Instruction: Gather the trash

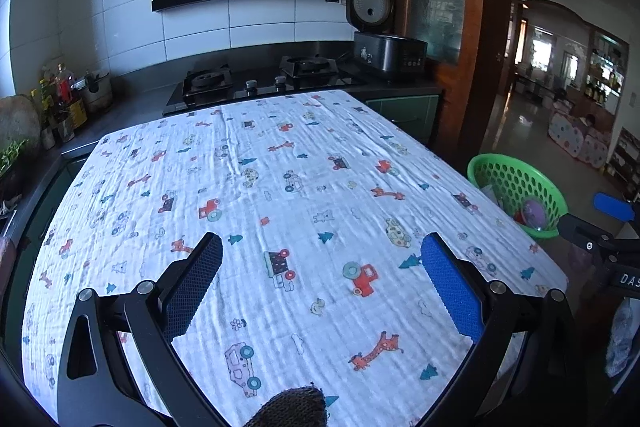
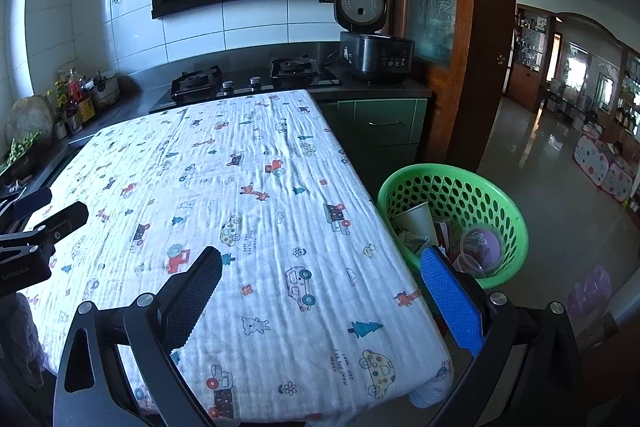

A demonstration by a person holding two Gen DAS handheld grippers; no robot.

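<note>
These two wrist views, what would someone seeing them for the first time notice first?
The cartoon-printed tablecloth fills the middle of both views, with nothing lying on it. Off its right edge, on the floor, stands a green basket holding a paper cup and a clear plastic cup. Both the left gripper and the right gripper are open and hold nothing.

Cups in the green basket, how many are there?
2: a white paper cup at the left of the green basket, a clear plastic cup at the right. Others may be buried.
</note>
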